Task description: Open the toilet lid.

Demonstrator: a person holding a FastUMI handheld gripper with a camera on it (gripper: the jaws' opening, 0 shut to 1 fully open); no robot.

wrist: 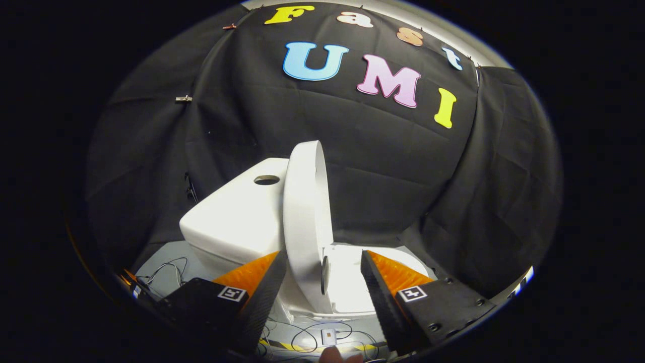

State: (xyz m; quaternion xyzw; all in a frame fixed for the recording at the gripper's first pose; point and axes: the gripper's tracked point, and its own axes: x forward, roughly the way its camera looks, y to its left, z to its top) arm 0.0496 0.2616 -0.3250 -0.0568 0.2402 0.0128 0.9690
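Lid (306, 222): smooth glossy white plastic, rounded oval outline, standing near upright and seen almost edge-on; its lower part sits between the fingers.
Tank (237, 214): white glazed block with softened corners, just behind and left of the lid; a round dark hole in its flat top.
Seat (352, 282): white, flat and shiny, lying to the right of the lid's base, behind the right finger.
Gripper (323, 267): spread apart, clamped on nothing; the left finger's tip is at the lid's left face, contact not clear; the right finger stands apart from the lid.
Fingers (385, 282): wedge shapes, orange ribbed outer faces, black ridged inner pads, black bodies with square markers.
Floor (161, 262): pale, with thin dark cables looping left of the tank and under the fingers.
Tape (302, 347): yellow-black striped strip low between the fingers.
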